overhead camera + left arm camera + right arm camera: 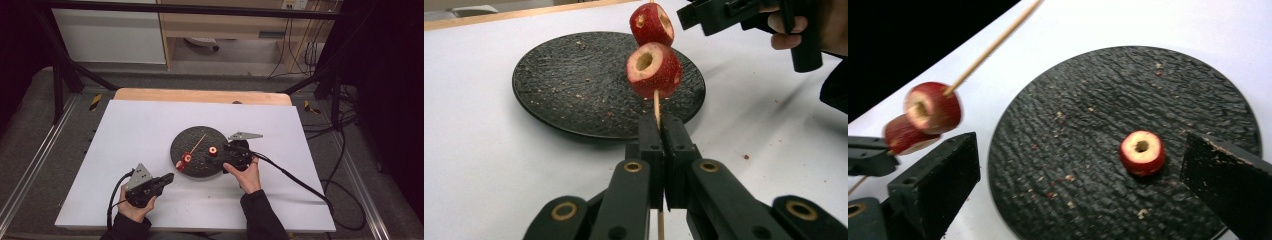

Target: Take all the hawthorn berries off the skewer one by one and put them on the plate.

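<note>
- Our left gripper (663,131) clamps the skewer (656,104), which points far-right over the plate (192,137).
- Our right gripper (1083,170), jaws apart, straddles the loose fruit ring (1142,151), nearest it.

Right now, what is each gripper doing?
Left gripper: shut on the skewer.
Right gripper: open, holding nothing, over the plate.
</note>
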`<move>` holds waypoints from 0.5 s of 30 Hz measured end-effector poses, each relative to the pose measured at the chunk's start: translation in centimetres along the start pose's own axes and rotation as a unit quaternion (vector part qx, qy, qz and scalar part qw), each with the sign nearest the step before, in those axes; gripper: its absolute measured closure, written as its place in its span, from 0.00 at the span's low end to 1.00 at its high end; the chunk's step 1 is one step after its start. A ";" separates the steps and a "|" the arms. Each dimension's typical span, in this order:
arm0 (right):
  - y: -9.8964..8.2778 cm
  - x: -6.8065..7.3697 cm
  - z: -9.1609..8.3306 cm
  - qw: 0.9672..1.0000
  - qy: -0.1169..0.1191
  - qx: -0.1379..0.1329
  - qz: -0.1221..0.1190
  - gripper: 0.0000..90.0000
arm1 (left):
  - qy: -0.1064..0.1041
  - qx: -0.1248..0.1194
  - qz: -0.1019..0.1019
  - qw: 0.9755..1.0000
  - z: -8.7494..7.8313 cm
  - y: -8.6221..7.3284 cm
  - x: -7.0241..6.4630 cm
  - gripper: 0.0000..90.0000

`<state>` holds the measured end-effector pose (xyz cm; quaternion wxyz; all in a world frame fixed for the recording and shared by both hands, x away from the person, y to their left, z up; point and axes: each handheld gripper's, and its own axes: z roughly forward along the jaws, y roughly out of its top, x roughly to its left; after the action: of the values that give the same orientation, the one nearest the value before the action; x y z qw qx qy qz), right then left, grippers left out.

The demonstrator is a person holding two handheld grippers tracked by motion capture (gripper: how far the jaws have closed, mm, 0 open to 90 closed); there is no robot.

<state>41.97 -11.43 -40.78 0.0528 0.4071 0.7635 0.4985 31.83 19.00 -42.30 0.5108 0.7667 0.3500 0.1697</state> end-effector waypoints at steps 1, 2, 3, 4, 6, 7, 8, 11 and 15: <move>0.0 0.2 -0.1 1.000 0.004 -0.002 0.001 0.04 | 0.000 0.000 0.001 1.000 0.0 0.0 0.0 0.98; -0.1 0.4 -0.3 1.000 0.008 -0.008 0.000 0.04 | -0.001 0.000 0.001 1.000 0.0 0.0 -0.1 0.98; -0.1 0.7 -0.5 1.000 0.012 -0.012 0.000 0.04 | -0.001 0.000 0.002 1.000 0.1 0.0 -0.1 0.98; -0.2 0.9 -0.6 1.000 0.015 -0.016 0.001 0.04 | -0.002 0.000 0.003 1.000 0.1 0.0 -0.2 0.98; -0.3 1.3 -0.8 1.000 0.022 -0.022 0.003 0.04 | -0.003 0.001 0.003 1.000 0.1 0.0 -0.2 0.98; -0.4 1.4 -0.9 0.999 0.027 -0.026 0.006 0.04 | -0.003 0.002 0.004 1.000 0.2 0.0 -0.3 0.98; -0.4 1.6 -0.9 0.999 0.029 -0.030 0.008 0.04 | -0.003 0.002 0.004 1.000 0.2 0.0 -0.3 0.98; -0.5 2.1 -0.7 0.999 0.037 -0.027 0.013 0.04 | -0.003 0.002 0.005 1.000 0.2 0.0 -0.4 0.98; -0.3 2.9 -0.2 0.999 0.045 -0.027 0.012 0.06 | -0.003 0.002 0.006 1.000 0.3 0.0 -0.5 0.98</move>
<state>39.80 -9.68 -39.97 0.0234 0.3924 0.7465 0.5369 31.69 18.46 -42.37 0.5090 0.7706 0.3440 0.1693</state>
